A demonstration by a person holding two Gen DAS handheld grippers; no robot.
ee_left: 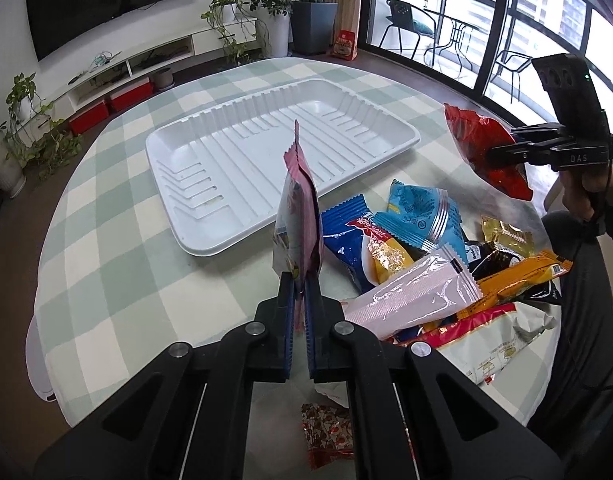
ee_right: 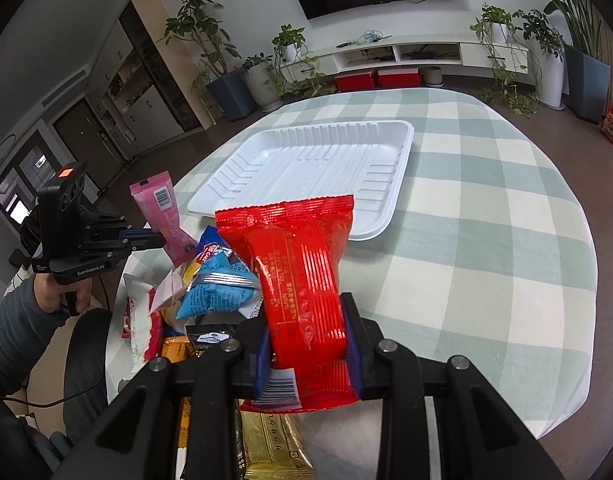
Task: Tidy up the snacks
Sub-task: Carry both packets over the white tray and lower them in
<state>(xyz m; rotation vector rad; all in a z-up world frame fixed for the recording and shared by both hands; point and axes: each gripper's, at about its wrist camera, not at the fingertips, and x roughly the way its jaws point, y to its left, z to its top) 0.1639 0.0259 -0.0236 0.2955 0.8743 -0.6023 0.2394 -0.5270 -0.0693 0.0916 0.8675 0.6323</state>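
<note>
Both hands are partway through carrying snacks to the white tray (ee_left: 210, 152), which sits bare on the checked bench (ee_left: 106, 200) just beyond the pile of packets (ee_left: 426, 264). The left tool (ee_left: 300, 280) is clamped tight on the lower edge of a pink packet (ee_left: 300, 216), holding it upright and lifted off the bench, just in front of the tray's near rim. The right tool (ee_right: 308, 332) grips a red packet (ee_right: 298, 264) across its middle, the wrapper pinched between the blue pads, and it hangs in the air above the pile, short of the tray. So the picking is done for these two pieces and the placing is not yet done. By my reading, the next move calls for each hand to carry its packet forward over the tray floor, lower it until it lies flat rather than on edge, and only then let go, keeping the two packets side by side so that room remains for the rest of the pile.
</note>
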